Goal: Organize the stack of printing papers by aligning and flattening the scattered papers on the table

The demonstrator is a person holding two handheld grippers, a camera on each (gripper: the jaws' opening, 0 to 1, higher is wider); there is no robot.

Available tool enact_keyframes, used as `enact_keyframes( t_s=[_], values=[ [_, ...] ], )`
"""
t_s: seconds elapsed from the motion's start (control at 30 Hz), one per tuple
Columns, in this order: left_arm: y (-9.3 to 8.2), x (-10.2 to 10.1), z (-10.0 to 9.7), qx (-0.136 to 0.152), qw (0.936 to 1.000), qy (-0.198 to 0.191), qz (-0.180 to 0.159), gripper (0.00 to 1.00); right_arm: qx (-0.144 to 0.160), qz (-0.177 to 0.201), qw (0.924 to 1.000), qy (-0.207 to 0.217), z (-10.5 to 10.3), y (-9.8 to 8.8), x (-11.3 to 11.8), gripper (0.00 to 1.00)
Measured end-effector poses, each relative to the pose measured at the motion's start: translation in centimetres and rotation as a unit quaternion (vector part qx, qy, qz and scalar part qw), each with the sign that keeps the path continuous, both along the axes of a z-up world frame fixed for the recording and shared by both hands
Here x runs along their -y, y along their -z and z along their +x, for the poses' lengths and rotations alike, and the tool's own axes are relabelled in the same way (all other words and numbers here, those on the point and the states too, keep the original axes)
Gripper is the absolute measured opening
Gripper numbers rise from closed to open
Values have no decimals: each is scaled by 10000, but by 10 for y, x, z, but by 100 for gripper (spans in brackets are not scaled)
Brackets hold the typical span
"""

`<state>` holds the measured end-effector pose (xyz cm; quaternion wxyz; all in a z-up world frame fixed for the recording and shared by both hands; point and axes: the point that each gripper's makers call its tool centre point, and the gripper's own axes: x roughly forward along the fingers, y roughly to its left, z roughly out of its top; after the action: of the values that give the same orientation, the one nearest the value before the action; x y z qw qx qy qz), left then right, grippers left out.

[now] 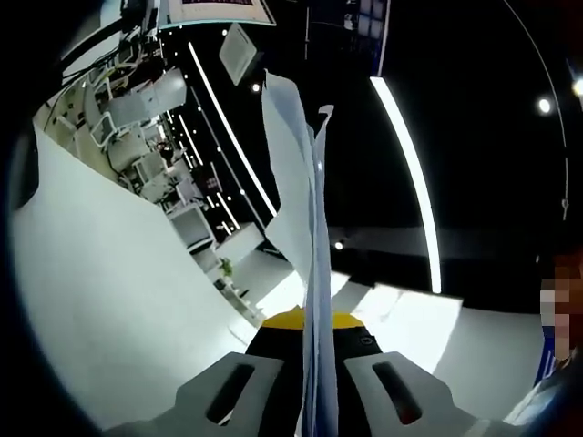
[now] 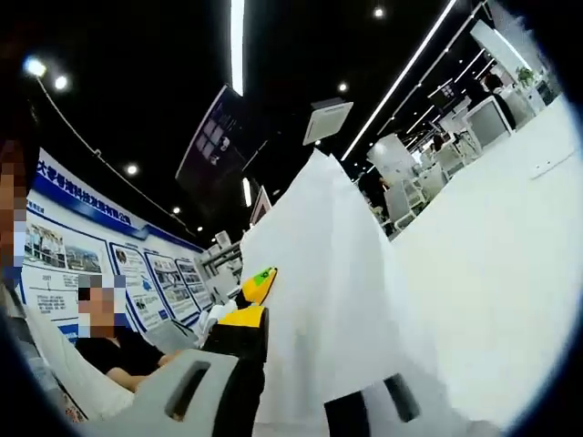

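Holding papers (image 1: pixel 305 228) edge-on: left gripper (image 1: pixel 314 382) clenched on the sheets, long axis running straight out from it. Right gripper (image 2: pixel 301 401) grips them flat-on, surface (image 2: pixel 510 264) beyond.

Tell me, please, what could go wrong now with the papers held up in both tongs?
1. The left tongs pinch the paper stack only at its edge; its upper sheets already fan apart, so some may slip out.
2. The right tongs grip the same papers; pulling the hands apart could tear or crease them.
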<state>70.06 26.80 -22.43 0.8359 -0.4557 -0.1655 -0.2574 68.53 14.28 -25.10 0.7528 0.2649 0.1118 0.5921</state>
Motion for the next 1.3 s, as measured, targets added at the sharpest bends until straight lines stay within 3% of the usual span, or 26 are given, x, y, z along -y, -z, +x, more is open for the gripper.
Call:
enact_keyframes(
  t_s=[0.67, 1.1, 1.3],
  values=[
    [-1, 3, -2, 15, 10000, 27, 0, 6, 31, 89, 9992, 382, 18, -5, 15, 29],
    [-1, 4, -2, 6, 10000, 33, 13, 6, 189, -3, 9965, 810, 32, -8, 29, 48],
    [-1, 3, -2, 4, 10000, 35, 17, 6, 229, 62, 9954, 931, 38, -12, 36, 48]
  ],
)
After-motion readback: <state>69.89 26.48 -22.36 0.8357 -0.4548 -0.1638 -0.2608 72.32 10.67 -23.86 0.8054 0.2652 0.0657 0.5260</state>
